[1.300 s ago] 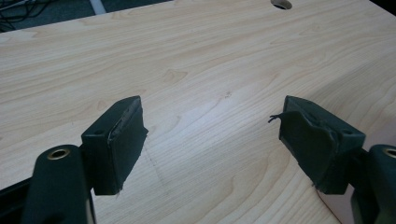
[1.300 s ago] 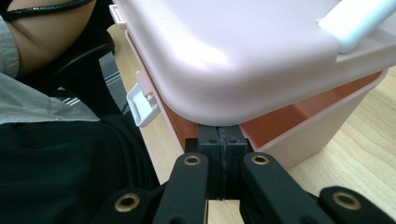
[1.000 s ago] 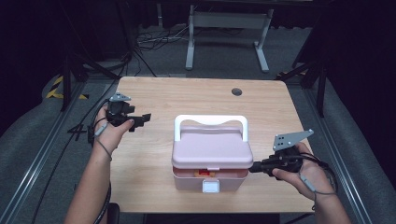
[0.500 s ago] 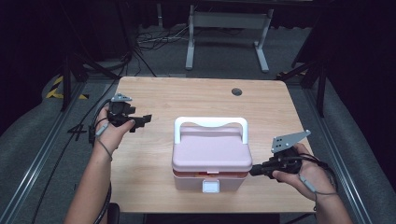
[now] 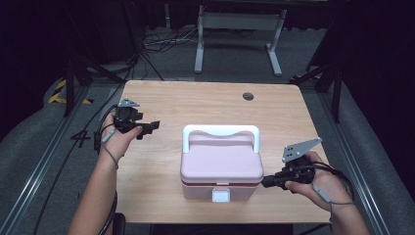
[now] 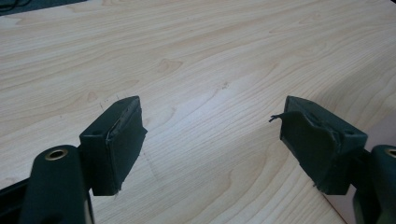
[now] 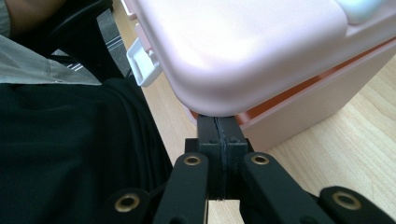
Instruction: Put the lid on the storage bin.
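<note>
A pink box with a white handle and a white front latch stands near the front of the wooden table. My right gripper is shut with nothing between its jaws. Its tips sit at the box's right front corner, pushed in just under the lid's rim. The lid stands slightly ajar above the base, with an orange strip showing in the gap. My left gripper is held at the table's left, apart from the box, jaws open and empty over bare wood.
A round cable hole lies at the table's back right. Behind the table a metal frame's legs and cables rest on the floor. The person's dark clothing lies close to the table's front edge.
The orange gap under the lid's front edge looks narrower than a second ago. Both hands stay where they were.
</note>
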Tool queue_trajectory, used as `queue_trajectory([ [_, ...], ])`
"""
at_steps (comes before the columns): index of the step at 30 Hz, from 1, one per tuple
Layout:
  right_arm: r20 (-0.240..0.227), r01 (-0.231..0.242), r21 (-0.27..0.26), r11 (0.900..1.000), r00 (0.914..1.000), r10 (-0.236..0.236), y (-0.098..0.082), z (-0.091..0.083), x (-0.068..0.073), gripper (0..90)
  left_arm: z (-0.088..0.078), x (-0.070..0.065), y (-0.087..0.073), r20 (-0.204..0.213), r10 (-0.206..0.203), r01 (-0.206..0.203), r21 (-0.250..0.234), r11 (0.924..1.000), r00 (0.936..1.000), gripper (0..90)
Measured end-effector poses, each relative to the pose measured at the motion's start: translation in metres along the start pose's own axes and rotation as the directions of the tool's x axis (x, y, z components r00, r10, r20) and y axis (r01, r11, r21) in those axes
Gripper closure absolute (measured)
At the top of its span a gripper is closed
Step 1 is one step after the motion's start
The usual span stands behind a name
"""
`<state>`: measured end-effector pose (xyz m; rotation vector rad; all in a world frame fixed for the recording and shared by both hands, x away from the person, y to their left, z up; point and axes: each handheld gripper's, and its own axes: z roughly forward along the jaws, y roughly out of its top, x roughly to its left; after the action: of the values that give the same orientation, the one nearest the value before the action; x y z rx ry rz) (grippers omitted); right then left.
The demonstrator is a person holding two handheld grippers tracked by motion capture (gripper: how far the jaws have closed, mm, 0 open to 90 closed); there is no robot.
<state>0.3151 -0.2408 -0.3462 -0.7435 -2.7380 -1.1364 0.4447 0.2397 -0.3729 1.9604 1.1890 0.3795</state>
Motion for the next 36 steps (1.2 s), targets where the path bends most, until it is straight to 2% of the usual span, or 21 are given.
queue_trajectory([
  [19,-0.013,-0.008,0.080,0.997,0.9999,0.009,-0.003,0.005,0.000,90.0,0.005,-0.002,-0.001,0.006,0.003,-0.003,0.016,0.9999,1.0000,22.2],
  [22,-0.031,-0.007,0.069,0.998,0.9995,0.009,-0.003,0.003,0.001,90.0,0.005,-0.003,-0.001,0.007,0.004,-0.004,0.019,0.9998,1.0000,22.2],
  [28,-0.036,0.003,0.040,0.999,0.9994,-0.002,-0.003,-0.005,0.003,88.9,0.005,-0.003,-0.002,0.007,0.007,-0.007,0.026,0.9996,1.0000,22.2],
  [33,-0.047,0.025,-0.007,1.000,0.9986,-0.025,0.001,-0.011,0.006,82.1,0.002,-0.004,-0.006,0.002,0.003,-0.003,0.031,0.9995,1.0000,22.1],
  [36,-0.078,0.016,-0.070,0.997,0.9967,-0.022,0.007,-0.015,0.006,70.4,-0.004,-0.003,-0.011,-0.010,0.000,0.000,0.033,0.9994,0.9999,22.1],
])
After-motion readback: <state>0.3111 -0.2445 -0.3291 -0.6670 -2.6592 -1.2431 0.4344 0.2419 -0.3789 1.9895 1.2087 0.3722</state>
